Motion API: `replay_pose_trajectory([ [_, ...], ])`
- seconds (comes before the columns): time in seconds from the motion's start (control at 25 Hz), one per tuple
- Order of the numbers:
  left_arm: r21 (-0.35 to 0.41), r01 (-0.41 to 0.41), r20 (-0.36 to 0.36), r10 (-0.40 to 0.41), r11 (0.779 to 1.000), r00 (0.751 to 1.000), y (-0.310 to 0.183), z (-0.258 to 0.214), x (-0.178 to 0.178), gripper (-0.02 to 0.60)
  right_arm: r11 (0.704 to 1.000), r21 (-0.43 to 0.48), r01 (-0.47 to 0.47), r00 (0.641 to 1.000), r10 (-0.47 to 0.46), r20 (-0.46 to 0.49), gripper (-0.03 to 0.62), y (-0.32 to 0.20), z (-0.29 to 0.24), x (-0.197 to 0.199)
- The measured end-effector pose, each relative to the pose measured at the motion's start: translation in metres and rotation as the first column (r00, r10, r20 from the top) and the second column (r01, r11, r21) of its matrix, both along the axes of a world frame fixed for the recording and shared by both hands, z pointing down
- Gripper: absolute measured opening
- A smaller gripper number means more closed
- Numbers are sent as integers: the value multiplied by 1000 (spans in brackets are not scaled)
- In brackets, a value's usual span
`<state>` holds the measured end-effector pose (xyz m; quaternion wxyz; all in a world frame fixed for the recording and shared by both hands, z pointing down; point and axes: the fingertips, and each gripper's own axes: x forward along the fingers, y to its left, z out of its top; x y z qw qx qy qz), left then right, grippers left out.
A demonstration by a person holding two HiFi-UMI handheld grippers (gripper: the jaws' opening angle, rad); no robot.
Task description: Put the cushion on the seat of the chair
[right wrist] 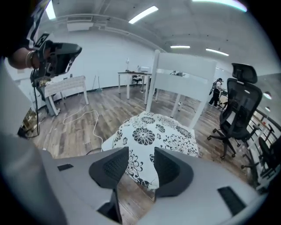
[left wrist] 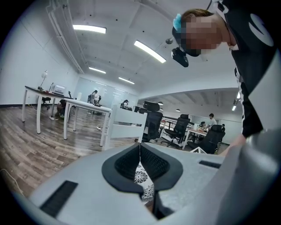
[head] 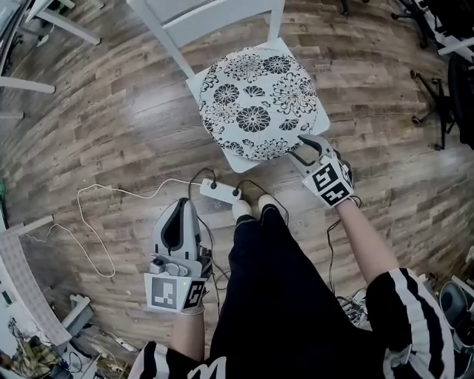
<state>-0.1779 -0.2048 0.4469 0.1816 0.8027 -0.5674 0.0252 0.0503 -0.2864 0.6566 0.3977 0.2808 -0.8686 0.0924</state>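
The round white cushion (head: 255,104) with black flower print lies on the seat of the white chair (head: 215,16). My right gripper (head: 304,152) hovers at the cushion's near right edge, apart from it and open. In the right gripper view its jaws (right wrist: 141,151) stand wide with nothing between them, and the cushion (right wrist: 153,132) shows beyond, in front of the chair back (right wrist: 184,79). My left gripper (head: 180,209) hangs low by the person's left leg, away from the chair. Its jaws (left wrist: 140,147) meet at the tips, with a strip of cushion (left wrist: 141,178) visible through the gap.
A white power strip (head: 220,190) with cables lies on the wood floor by the person's feet (head: 252,209). Black office chairs (head: 444,81) stand at the right, white desk legs (head: 44,22) at the left, and clutter sits at the lower left.
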Motion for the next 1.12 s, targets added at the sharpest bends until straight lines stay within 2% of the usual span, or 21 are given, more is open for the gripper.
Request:
replay_pose_trajectory([
  [0.16,28,-14,1,14,999,1000,-7,-11,5,6,990,35,-137,975,129,180,172,-19,-49,-9],
  [0.32,37,-32,2,31,999,1000,-6,-19,11,6,977,62,-205,940,179,291,172,-26,-90,-15],
  [0.56,55,-49,3,49,997,999,-6,-35,15,6,959,96,-268,897,212,388,170,-25,-142,-23],
  [0.8,107,-63,1,63,992,998,-13,-61,22,6,947,136,-293,862,200,465,164,-14,-194,-31],
  [0.92,126,-68,-4,69,990,998,-19,-73,23,6,934,168,-314,848,196,492,103,-15,-220,-33],
  [1.12,140,-89,-10,91,986,996,-20,-87,30,6,914,178,-364,813,218,540,75,-17,-247,-35],
])
